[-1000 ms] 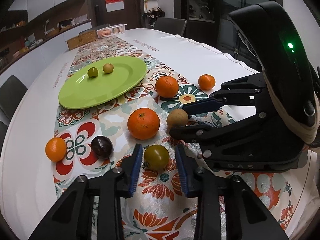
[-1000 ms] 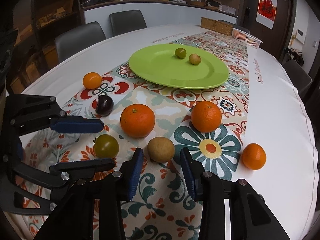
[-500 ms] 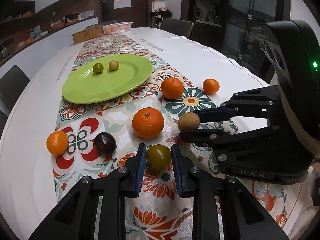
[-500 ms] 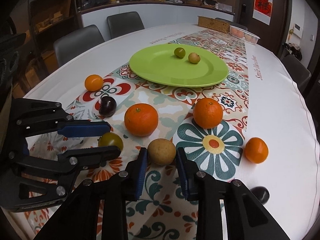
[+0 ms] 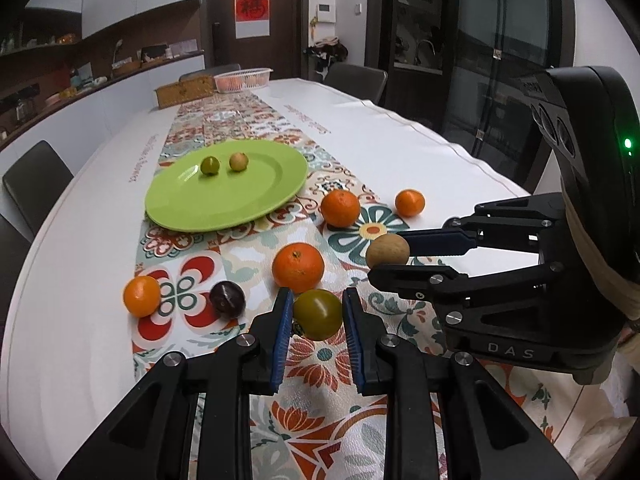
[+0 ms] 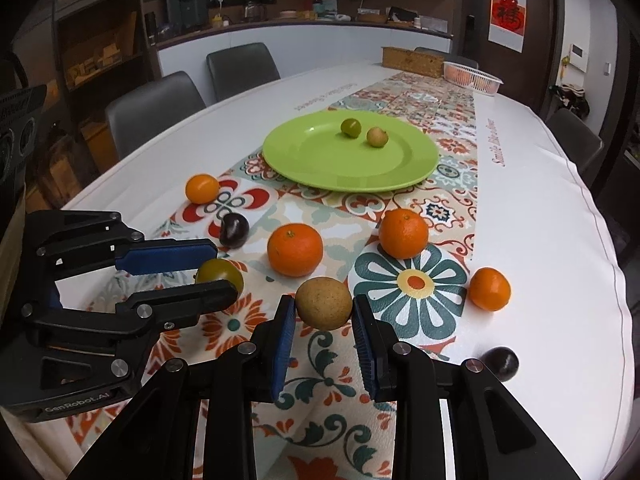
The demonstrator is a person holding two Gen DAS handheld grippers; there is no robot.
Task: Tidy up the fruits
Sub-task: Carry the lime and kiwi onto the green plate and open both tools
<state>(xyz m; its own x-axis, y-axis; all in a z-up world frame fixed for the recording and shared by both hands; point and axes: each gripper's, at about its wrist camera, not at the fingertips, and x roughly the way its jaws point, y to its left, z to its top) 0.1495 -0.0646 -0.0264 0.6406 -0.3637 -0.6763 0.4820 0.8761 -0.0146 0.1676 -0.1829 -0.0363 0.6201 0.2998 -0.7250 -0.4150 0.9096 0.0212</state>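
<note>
My left gripper (image 5: 317,314) is shut on an olive-green tomato (image 5: 318,314) and holds it just above the patterned runner. My right gripper (image 6: 324,312) is shut on a tan round fruit (image 6: 324,308), also lifted; it shows in the left wrist view (image 5: 387,251) too. A green plate (image 5: 192,204) further back holds a small green fruit (image 5: 209,166) and a small tan fruit (image 5: 238,161). Several oranges (image 5: 298,267) and a dark plum (image 5: 227,298) lie on the runner.
A second dark plum (image 6: 500,363) lies on the white cloth at the right. A small orange (image 6: 489,289) sits near it. A pink basket (image 5: 242,79) and a wooden box (image 5: 185,91) stand at the table's far end. Chairs surround the table.
Both grippers closed on their fruits, the left on the green tomato and the right on the tan fruit, and lifted them slightly off the runner.
</note>
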